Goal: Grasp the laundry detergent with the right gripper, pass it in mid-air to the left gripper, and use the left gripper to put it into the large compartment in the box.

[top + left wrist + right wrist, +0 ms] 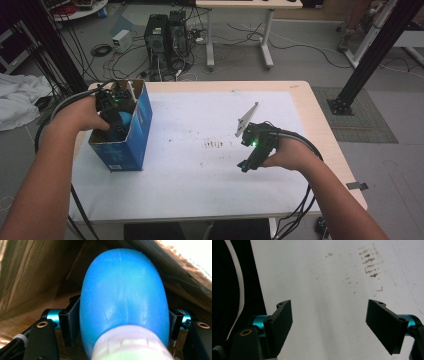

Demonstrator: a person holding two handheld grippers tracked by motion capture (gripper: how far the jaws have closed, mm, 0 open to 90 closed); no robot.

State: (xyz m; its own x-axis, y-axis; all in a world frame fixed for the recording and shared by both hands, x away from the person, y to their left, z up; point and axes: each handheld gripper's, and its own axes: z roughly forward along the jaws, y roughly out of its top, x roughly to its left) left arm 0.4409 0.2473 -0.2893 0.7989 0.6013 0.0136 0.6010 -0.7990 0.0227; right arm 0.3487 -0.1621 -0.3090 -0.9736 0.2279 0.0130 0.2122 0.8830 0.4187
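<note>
A box (pixel 131 131) stands on the table (pixel 310 107); within the box, a bottle (pixel 123 302); right of the box, a marked sheet (pixel 200 170).

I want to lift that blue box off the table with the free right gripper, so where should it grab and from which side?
Probably the top edge of the long wall facing the right gripper, coming down from above. The blue box stands upright with its top open, so that thin wall fits between open jaws. The box looks too wide to span. The left gripper is already inside, shut on a blue rounded object.
</note>
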